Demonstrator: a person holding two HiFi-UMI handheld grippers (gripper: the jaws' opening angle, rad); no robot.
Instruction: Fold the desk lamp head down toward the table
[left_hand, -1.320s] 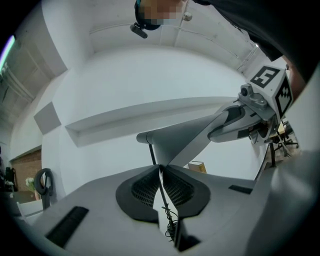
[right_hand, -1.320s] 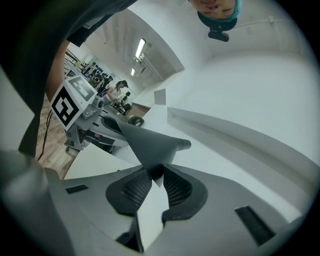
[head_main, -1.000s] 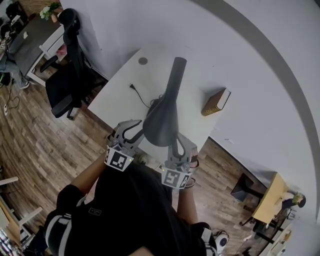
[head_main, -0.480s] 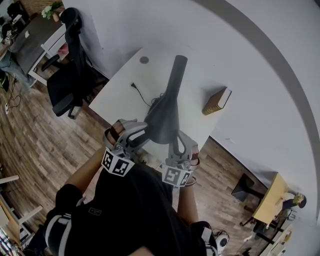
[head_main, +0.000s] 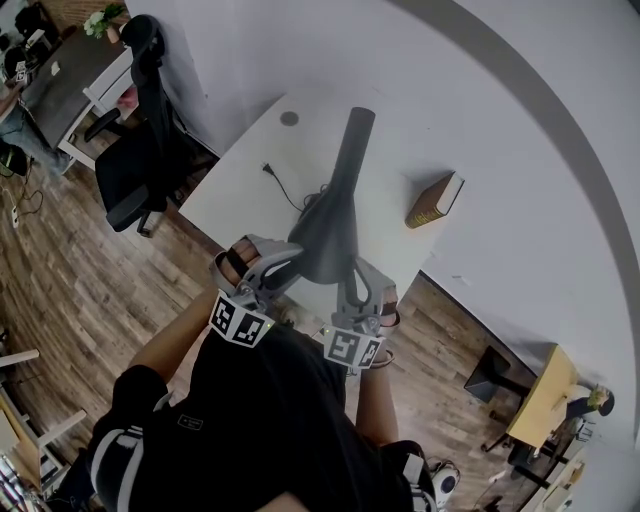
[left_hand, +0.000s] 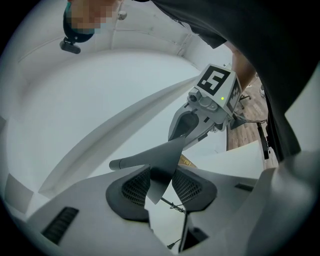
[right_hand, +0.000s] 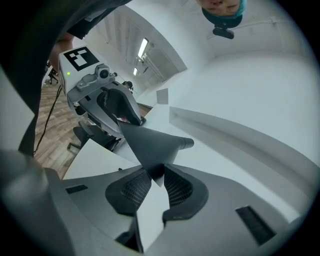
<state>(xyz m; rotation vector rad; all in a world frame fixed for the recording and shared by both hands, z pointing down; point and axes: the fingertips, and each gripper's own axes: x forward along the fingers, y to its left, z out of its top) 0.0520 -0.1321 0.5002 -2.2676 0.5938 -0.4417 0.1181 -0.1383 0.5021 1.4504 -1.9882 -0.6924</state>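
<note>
Obs, both hands on the lamp

- Lamp head (head_main: 325, 245): raised above the near edge of the table (head_main: 240, 180), not yet lowered toward it. Its narrow end runs up into the stem (head_main: 352, 145), which slants toward the table's far side.
- Left gripper (left_hand: 160, 182): jaws closing, and its own view shows the head's thin rim wedged between the two ribbed pads (left_hand: 134, 186). It holds the rim on the side of the head nearer the table's left end.
- Right gripper (right_hand: 156, 186): clamped on the opposite rim, with a pointed corner of the shade pinched between its pads. The gripper lies nearly level.
- Judgement on the hold: one claw on each flank of the wide end keeps the head from twisting, and the wide end gives the longest lever about the neck joint. Pressing both down together should swing it toward the table.
- Look of the head: matte dark grey, smooth, broad and flared at the near end, tapering to a slim round neck. The rim is thin and sheet-like. No light is visible from it.
- Black cord (head_main: 285, 192) trails across the table top behind the head and lies slack, so I judge it no hindrance
</note>
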